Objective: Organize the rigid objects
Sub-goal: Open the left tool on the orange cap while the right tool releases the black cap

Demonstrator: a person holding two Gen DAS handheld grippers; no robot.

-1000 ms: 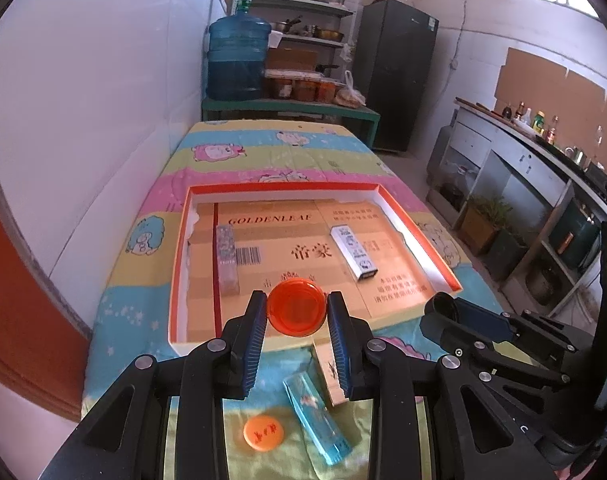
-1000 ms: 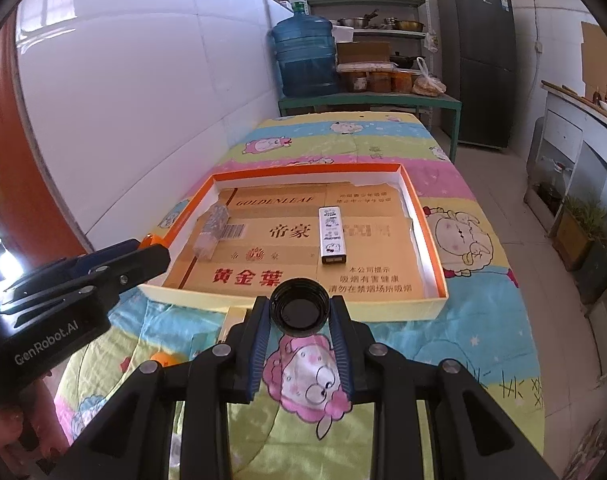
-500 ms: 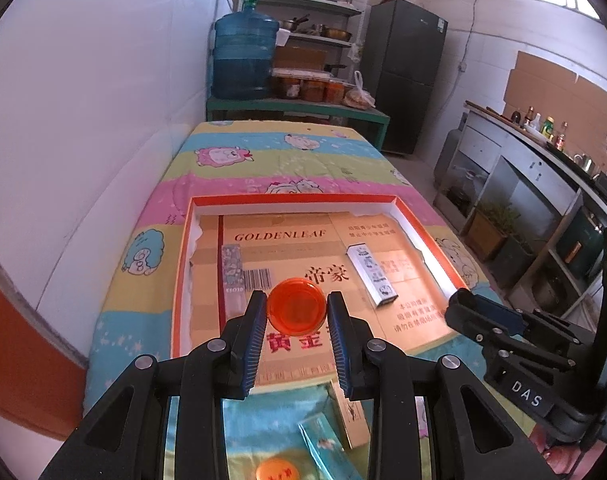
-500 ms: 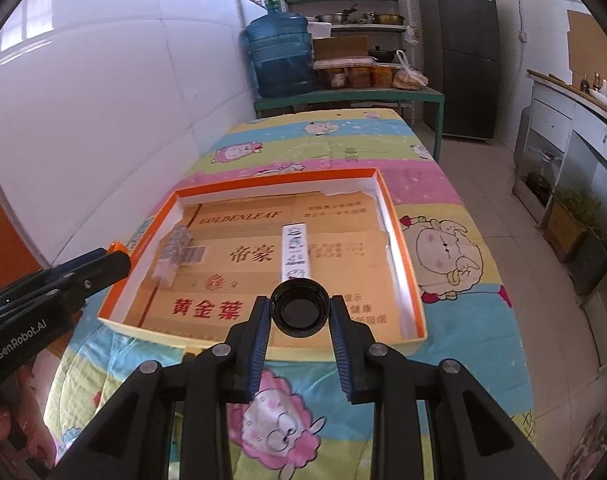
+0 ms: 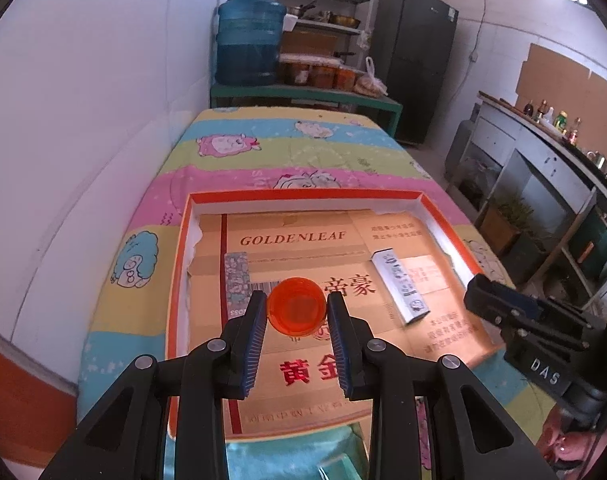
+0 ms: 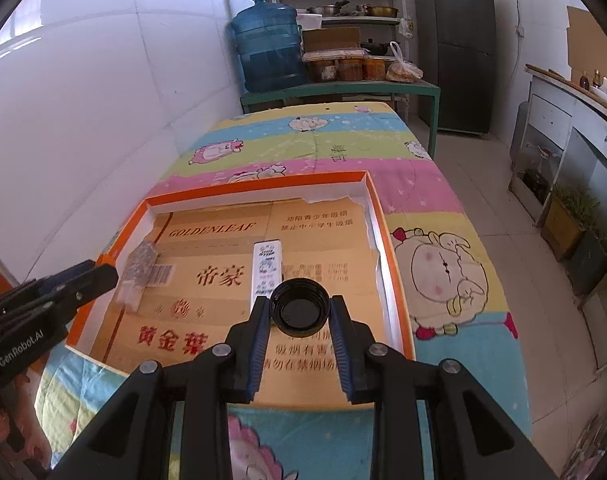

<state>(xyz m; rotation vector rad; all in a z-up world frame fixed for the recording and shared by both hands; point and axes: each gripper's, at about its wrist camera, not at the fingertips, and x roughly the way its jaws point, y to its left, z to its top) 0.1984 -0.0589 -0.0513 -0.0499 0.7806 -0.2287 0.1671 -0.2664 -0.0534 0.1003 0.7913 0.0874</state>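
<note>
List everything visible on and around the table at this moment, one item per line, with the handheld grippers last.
tray: 1, orange rim, cardboard-lined, on the table
white box: 1, white with dark print, lying in the tray, right of centre
glittery box: 1, silvery, lying in the tray, left side
tablecloth: 1, striped with cartoon sheep, covering the table
water jug: 1, blue, on the green bench behind the table
fridge: 1, dark, back of the room
orange cap: 1, held above the tray
black cap: 1, held above the tray
left gripper: black, shut on the orange cap
right gripper: black, shut on the black cap
</note>
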